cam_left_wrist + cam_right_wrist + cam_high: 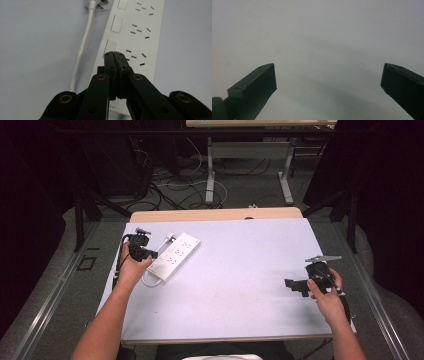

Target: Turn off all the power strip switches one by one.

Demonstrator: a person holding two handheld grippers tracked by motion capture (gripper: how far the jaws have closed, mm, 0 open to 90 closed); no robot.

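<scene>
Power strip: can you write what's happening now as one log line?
left gripper: shut, tips on power strip switch | right gripper: open, empty

The left tool (114,53) covers the near end of the power strip (135,37); the strip's far end and its plug (96,3) are cut off at the top edge. Whether the tips touch the strip cannot be told.

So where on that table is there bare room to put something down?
The wide bare stretch of the table between the power strip and the right gripper, plus the far right corner. It is crowded at the left, where the left gripper, the strip and its cord bunch together.
</scene>
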